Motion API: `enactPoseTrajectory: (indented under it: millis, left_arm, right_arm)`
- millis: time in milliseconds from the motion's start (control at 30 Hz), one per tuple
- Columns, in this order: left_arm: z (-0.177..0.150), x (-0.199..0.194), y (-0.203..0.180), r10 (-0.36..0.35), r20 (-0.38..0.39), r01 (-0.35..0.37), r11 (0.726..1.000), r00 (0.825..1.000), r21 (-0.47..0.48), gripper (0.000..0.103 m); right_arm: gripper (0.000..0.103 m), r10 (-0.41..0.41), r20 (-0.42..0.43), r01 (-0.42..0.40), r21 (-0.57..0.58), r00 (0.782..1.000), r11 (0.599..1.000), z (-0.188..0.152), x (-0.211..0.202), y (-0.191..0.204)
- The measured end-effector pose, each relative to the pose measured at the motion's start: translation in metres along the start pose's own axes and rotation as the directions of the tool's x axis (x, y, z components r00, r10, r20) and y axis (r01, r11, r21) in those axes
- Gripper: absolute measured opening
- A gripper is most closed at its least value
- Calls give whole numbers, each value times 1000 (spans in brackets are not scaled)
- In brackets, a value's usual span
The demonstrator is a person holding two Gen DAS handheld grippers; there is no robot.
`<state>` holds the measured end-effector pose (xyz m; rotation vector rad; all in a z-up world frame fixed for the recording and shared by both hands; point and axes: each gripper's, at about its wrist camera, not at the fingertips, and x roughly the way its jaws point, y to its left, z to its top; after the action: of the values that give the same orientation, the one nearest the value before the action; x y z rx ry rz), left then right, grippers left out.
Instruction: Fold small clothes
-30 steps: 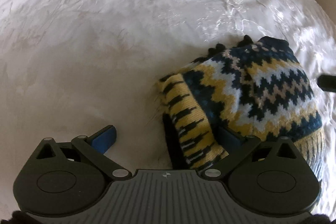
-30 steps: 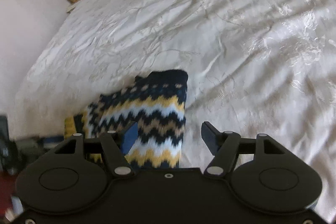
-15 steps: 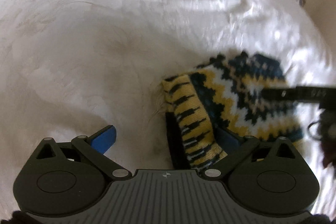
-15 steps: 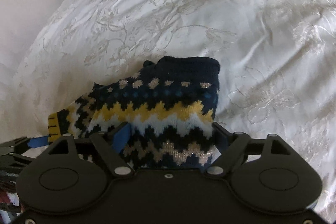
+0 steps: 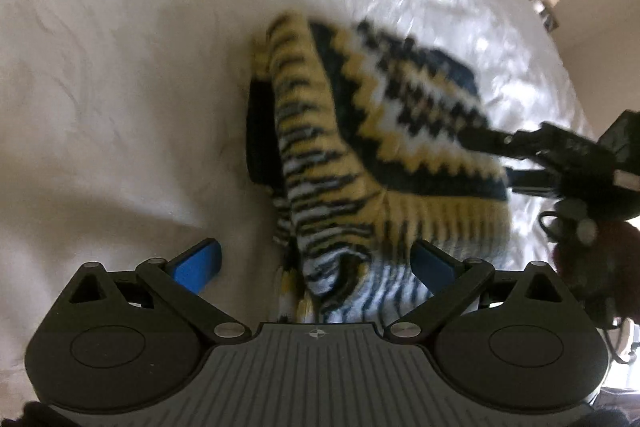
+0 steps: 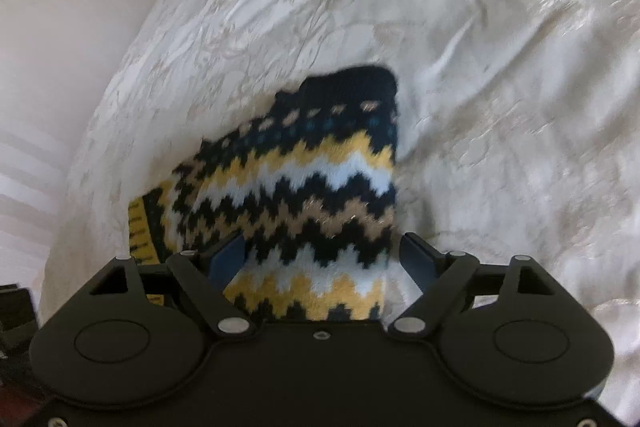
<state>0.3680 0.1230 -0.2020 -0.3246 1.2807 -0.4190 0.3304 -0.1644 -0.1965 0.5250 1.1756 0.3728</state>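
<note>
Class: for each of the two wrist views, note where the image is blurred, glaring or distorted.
Left wrist view: knitted garment smeared by motion blur, bedspread glaring white, fisheye curving its edges. Right wrist view: sharper, garment edges softly blurred, sheen on the bedspread at right.

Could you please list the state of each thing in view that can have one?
Knitted garment: bunched and partly folded on the bedspread, not yet a neat fold.
Bedspread: wrinkled, spread over the bed.
Left tool: open, garment's striped edge between its fingers.
Right tool: open, astride the garment's end.
</note>
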Motion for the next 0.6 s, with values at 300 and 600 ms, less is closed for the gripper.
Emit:
enactPoseTrajectory:
  millis: [300, 600]
  left_arm:
    - [24, 19, -8, -84, -22, 85, 996, 996, 39, 102]
    - [19, 5, -20, -171, 19, 171, 985, 985, 17, 70]
  right_arm:
    - [103, 97, -24, -96, 42, 995, 994, 9, 32, 1]
    - [46, 57, 5, -57, 68, 998, 996, 5, 1, 10]
